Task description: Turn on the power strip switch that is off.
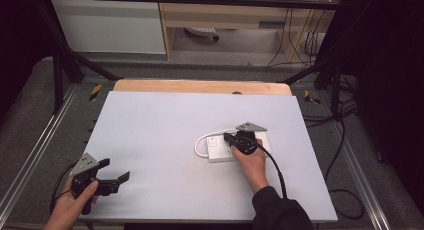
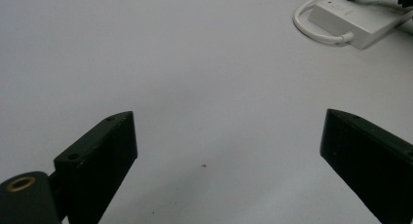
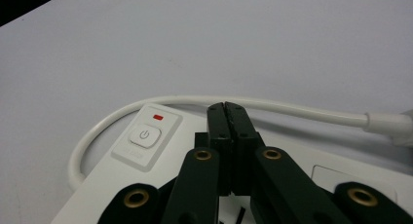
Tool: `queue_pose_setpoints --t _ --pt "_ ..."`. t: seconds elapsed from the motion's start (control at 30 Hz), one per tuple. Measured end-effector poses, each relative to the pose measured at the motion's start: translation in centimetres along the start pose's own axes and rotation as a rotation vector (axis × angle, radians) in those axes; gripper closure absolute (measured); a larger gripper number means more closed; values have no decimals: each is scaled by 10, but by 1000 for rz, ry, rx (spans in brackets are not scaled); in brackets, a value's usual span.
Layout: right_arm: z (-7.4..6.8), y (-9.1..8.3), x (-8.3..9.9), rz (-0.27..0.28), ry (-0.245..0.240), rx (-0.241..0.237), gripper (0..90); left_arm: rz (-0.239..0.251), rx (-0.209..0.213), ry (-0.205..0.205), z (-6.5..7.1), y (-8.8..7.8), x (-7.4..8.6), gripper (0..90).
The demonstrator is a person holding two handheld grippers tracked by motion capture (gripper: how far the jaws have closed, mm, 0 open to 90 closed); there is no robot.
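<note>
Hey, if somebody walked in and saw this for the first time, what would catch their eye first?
Probably the white power strip right of centre on the pale table, with its white cable looping around its end. The right hand-held gripper sits over it with its jaws shut, next to the power button and a small red indicator. The left hand-held gripper hangs open near the table's front left corner.
</note>
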State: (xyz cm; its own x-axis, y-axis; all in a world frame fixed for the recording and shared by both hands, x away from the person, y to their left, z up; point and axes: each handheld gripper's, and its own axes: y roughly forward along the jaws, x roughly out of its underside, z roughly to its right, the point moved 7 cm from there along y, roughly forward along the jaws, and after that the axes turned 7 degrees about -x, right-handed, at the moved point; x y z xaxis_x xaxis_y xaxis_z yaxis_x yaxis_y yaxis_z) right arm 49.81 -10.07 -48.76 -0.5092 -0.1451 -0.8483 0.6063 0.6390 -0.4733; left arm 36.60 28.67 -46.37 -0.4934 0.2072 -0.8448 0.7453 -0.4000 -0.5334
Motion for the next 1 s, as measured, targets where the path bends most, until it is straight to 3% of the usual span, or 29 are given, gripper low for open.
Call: queue_pose_setpoints --t 1.0 --pt "0 -9 -9 46 10 -13 900 2 1 3 0 -1 0 66"
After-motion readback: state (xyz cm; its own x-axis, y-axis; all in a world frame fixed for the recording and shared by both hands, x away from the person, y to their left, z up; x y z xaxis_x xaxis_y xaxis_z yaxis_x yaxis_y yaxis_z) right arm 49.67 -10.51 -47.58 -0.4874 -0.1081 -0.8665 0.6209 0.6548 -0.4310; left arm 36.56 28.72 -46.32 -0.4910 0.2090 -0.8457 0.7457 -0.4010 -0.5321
